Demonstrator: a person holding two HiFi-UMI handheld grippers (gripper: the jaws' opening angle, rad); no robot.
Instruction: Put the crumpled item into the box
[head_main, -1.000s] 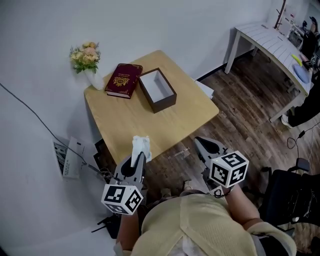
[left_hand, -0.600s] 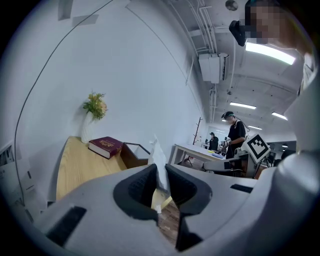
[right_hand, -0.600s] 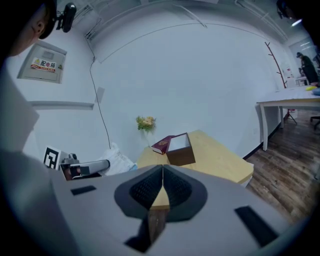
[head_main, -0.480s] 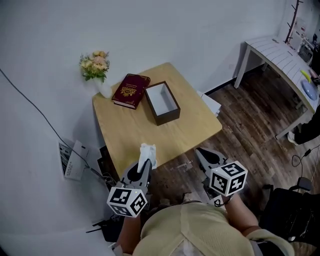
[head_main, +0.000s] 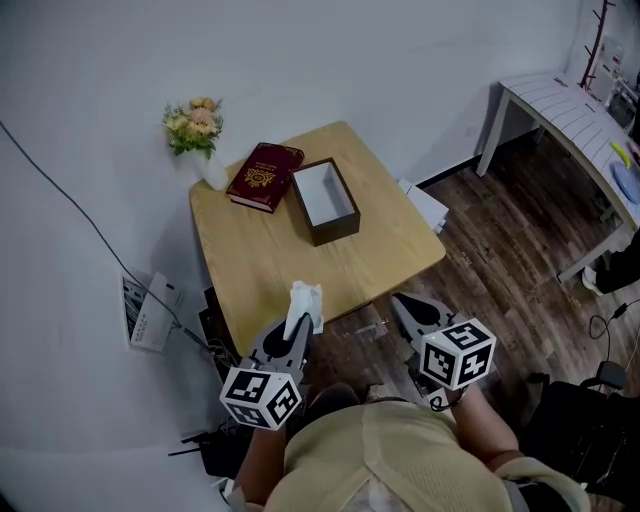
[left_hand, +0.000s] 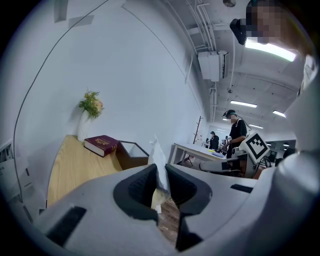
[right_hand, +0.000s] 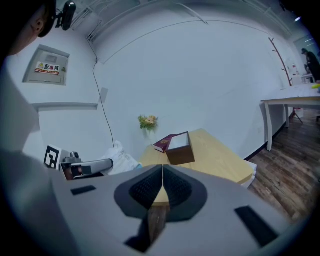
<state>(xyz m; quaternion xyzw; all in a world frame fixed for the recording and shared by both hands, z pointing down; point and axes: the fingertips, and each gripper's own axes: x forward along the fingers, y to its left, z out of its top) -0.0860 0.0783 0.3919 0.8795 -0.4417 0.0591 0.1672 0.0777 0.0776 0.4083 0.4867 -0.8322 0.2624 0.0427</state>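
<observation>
My left gripper (head_main: 298, 330) (left_hand: 159, 184) is shut on a crumpled white tissue (head_main: 305, 303) (left_hand: 158, 161), held in the air just off the near edge of the wooden table (head_main: 270, 255). The tissue sticks up beyond the fingertips. An open dark brown box (head_main: 324, 201) (left_hand: 131, 154) (right_hand: 180, 148) with a white inside stands at the far middle of the table, well ahead of the gripper. My right gripper (head_main: 405, 308) (right_hand: 162, 187) hangs shut and empty over the floor, to the right of the table's near corner.
A maroon book (head_main: 263, 176) (left_hand: 101, 144) lies left of the box. A white vase of flowers (head_main: 201, 132) (left_hand: 89, 114) stands at the table's far left corner by the wall. A white table (head_main: 570, 122) and people (left_hand: 234, 132) are off to the right across the wooden floor (head_main: 500, 260).
The head view has shifted, so the table and box now sit slightly further right in frame. Both grippers keep their poses, the left still holding the tissue.
</observation>
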